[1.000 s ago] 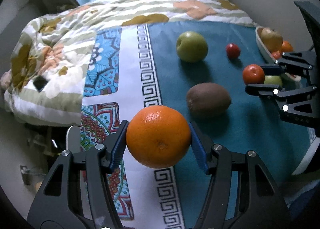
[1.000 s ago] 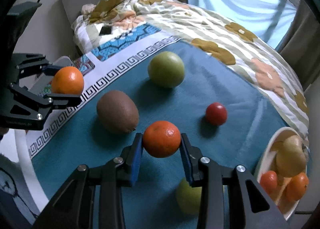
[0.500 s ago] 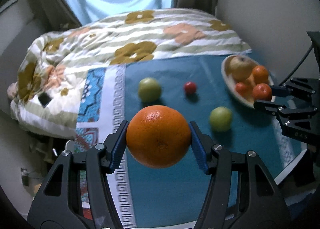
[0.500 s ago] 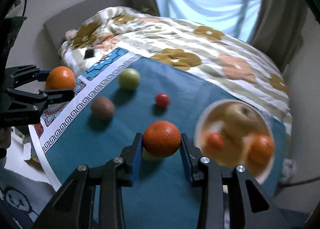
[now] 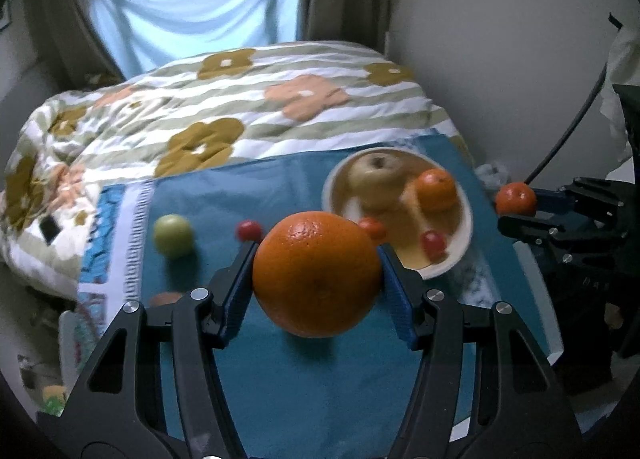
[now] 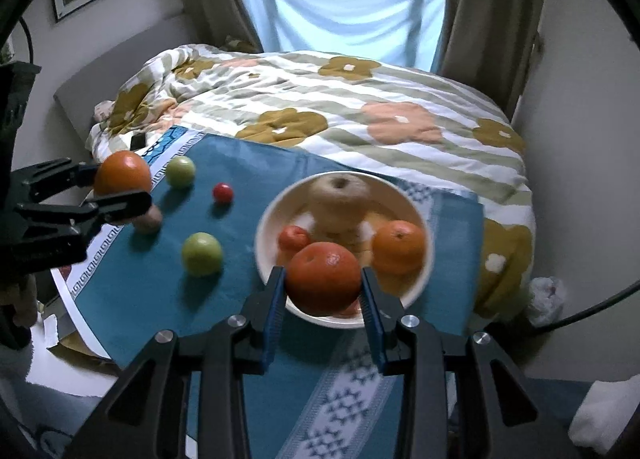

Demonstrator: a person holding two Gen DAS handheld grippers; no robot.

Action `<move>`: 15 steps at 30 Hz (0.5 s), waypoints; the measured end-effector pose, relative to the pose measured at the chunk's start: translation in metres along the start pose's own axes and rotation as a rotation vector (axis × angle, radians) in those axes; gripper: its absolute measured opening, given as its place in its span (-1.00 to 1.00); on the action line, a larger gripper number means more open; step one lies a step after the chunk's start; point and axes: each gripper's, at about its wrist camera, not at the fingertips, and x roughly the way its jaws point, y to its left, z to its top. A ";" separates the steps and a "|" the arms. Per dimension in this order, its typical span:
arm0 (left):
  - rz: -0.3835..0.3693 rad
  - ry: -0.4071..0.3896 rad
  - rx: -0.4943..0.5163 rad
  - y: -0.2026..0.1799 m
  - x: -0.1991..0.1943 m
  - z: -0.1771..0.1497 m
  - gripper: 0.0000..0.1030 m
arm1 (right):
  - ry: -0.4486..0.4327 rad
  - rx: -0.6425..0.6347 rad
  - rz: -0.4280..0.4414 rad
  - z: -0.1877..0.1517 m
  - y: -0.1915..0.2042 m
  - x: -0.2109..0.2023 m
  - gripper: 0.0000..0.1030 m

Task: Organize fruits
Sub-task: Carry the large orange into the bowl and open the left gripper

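My left gripper [image 5: 316, 277] is shut on a large orange [image 5: 317, 273], held in the air above the teal cloth [image 5: 312, 387]. My right gripper [image 6: 323, 286] is shut on a smaller tangerine [image 6: 324, 277], hanging over the near rim of the cream bowl [image 6: 262, 259]. The bowl [image 5: 466, 235] holds a pale apple [image 6: 340, 195], an orange fruit [image 6: 399, 246] and small red fruits. Loose on the cloth lie two green fruits [image 6: 202, 253] [image 6: 181, 171], a small red fruit [image 6: 223, 192] and a brown kiwi [image 6: 149, 220]. In the right wrist view the left gripper [image 6: 120, 189] with the orange shows at the left.
The cloth covers a low table beside a bed with a flowered striped duvet [image 6: 360, 115]. A wall [image 5: 500, 59] and a black cable [image 5: 568, 131] stand to the right. Curtains and a blue-draped window [image 6: 344, 7] lie behind. Clutter lies on the floor at the left.
Both grippers rose and swung right toward the bowl, each still holding its fruit. The table looks smaller and farther below, and the bowl has come under the right gripper.
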 end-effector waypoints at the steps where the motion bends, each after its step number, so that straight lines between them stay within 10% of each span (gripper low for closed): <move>1: -0.010 0.003 0.005 -0.006 0.004 0.002 0.24 | 0.001 0.005 -0.001 -0.001 -0.004 0.000 -0.35; 15: -0.118 0.153 0.206 -0.082 0.113 0.015 0.24 | 0.058 0.180 -0.048 -0.020 -0.058 0.027 -0.35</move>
